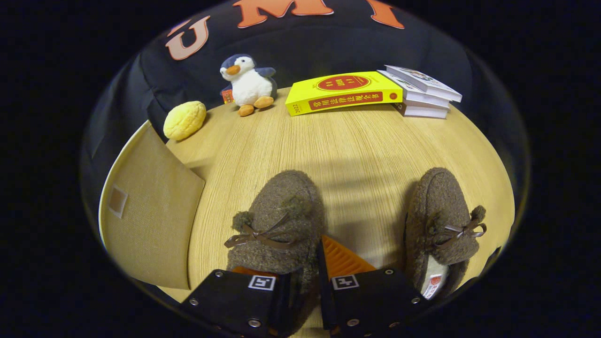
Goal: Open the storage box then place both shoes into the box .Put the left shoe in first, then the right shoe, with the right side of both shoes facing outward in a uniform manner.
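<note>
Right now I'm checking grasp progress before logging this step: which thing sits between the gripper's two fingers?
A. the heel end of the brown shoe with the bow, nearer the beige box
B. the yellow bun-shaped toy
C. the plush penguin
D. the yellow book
A: the gripper straddles the heel of the fuzzy brown shoe beside the beige box; whether both fingers press it is unclear.

The handheld gripper (307,263) points forward and slightly downward, its two fingers standing a narrow gap apart. One finger's ridged inner pad (340,258) faces the gap, while the opposite finger (249,281) is mostly hidden behind its mounting block. Whether both fingers press on what lies between them cannot be told from this angle.
</note>
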The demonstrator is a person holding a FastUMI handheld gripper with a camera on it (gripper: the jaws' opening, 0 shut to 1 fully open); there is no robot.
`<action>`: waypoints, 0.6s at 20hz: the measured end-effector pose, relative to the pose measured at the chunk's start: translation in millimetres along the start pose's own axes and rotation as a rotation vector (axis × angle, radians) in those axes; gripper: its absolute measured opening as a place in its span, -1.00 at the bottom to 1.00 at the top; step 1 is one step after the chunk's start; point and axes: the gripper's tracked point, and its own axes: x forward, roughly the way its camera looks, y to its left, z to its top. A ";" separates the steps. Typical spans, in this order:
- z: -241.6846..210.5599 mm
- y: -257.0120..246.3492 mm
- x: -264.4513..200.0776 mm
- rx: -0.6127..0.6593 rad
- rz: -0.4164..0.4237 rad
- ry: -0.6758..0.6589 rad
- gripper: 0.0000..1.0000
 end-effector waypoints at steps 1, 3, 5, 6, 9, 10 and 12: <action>-0.1 -2.7 -3.1 0.011 -0.009 0.006 -0.62; 5.8 -0.6 -13.5 0.016 -0.008 -0.009 -0.87; 23.0 7.9 -32.8 0.006 0.010 -0.058 -0.90; 31.5 13.5 -44.1 0.016 0.020 -0.077 -0.90; 58.9 37.2 -77.4 0.039 0.058 -0.115 -0.90; 67.0 45.5 -87.4 0.036 0.065 -0.124 -0.90; 78.2 60.3 -104.8 0.020 0.067 -0.133 -0.90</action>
